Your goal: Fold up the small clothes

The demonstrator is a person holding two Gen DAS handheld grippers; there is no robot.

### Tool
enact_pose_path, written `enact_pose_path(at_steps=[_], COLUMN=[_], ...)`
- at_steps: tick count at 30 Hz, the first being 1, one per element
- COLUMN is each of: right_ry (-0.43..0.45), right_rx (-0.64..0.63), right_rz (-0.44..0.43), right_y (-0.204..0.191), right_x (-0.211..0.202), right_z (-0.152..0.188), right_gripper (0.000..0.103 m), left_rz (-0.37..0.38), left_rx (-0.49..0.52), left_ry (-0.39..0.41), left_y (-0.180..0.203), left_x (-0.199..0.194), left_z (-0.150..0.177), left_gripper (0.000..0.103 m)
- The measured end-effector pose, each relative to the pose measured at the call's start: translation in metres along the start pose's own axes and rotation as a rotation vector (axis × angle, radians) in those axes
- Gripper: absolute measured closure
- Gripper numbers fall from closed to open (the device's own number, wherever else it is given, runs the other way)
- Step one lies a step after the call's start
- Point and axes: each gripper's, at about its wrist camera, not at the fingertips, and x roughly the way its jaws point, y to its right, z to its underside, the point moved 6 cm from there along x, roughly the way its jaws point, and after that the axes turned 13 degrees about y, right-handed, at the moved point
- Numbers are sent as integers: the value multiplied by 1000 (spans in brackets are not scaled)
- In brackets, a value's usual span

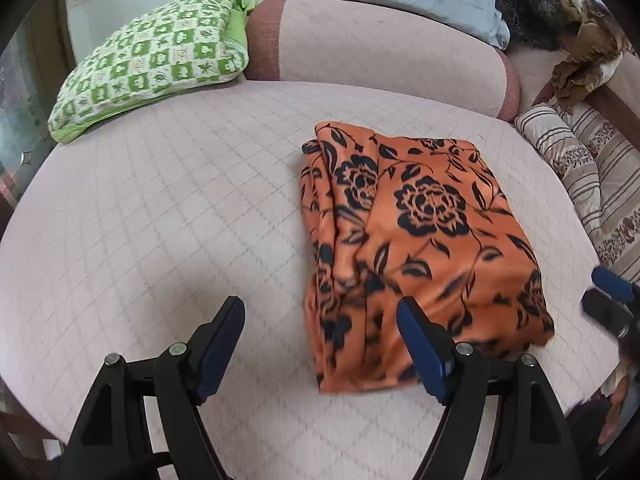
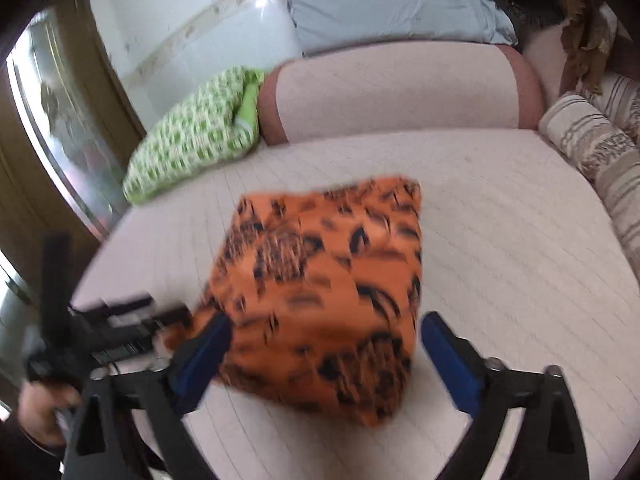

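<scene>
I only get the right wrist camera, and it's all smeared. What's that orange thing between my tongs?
Observer: A folded orange cloth printed with black roses and leaves, lying on the pink quilted surface.
Operator: Is it folded tidily?
Observer: Mostly. Several layers bunch up along the side facing the green checked pillow.
Operator: And the other tongs?
Observer: The left tongs are wide open by the cloth's near corner and hold nothing.
</scene>
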Motion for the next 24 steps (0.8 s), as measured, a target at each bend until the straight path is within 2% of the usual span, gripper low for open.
enact_pose_path(at_steps=[5, 9, 17, 21, 23, 24], right_ry=[-22, -12, 18, 28, 27, 26], right_rx=[-74, -90, -126, -142, -140, -139], right_rz=[138, 220, 236, 235, 239, 240], right_y=[1, 0, -23, -34, -35, -36], right_x=[-16, -33, -60, -67, -68, -68], right_z=[24, 27, 20, 18, 18, 19], right_gripper=[0, 0, 0, 0, 0, 0], left_rz=[-47, -73, -89, -51, -50, -48], left_rx=[8, 14, 16, 4, 8, 11], left_ry=[29, 83, 140, 152, 165, 164], left_y=[-2, -1, 3, 8, 10, 11], left_x=[-22, -42, -76, -87, -92, -93], left_z=[12, 10, 3, 2, 1, 0], left_gripper=[22, 21, 20, 19, 17, 13])
